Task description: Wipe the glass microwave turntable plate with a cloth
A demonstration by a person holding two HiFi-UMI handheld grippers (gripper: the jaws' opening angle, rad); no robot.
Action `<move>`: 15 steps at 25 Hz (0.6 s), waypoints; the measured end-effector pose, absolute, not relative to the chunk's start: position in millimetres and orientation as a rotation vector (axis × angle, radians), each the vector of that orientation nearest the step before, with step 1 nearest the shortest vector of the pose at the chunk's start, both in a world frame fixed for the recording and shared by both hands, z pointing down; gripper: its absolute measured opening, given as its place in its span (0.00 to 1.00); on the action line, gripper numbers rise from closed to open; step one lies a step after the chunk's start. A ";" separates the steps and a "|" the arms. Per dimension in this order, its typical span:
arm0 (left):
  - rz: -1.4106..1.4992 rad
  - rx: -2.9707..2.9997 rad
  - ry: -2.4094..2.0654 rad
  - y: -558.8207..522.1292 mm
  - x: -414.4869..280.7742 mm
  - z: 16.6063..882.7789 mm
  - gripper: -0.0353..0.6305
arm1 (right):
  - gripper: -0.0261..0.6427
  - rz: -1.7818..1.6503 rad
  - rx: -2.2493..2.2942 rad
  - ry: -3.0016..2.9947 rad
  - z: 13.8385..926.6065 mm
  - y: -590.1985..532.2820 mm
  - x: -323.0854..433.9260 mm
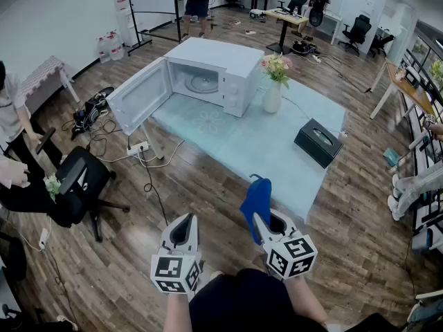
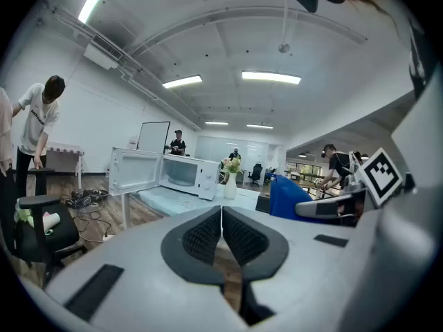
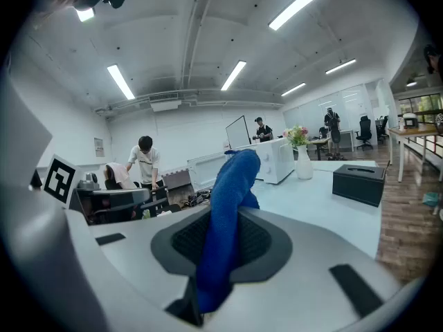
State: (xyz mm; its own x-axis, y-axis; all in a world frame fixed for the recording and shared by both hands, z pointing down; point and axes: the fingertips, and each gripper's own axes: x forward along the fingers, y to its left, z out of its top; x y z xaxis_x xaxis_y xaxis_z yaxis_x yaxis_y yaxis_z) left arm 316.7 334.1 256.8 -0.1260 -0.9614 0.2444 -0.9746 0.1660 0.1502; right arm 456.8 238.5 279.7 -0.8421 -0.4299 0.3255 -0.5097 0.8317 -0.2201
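Observation:
A white microwave stands at the far end of the light blue table, its door swung open to the left. The glass turntable plate lies inside it. My right gripper is shut on a blue cloth, which sticks up between its jaws. My left gripper is shut with nothing in it. Both grippers hang over the floor in front of the table, far from the microwave.
A vase of flowers stands right of the microwave and a black tissue box lies near the table's right edge. A black office chair and cables lie on the floor at left. People stand at the left edge and in the background.

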 end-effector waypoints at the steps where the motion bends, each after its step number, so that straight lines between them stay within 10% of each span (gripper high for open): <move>1: 0.068 1.862 -2.163 333.8 316.2 256.0 0.06 | 0.13 0.436 0.719 -2.749 279.0 238.3 456.2; 15: 0.080 1.892 -2.130 336.9 295.7 261.0 0.06 | 0.13 0.485 0.758 -2.739 284.6 243.0 438.3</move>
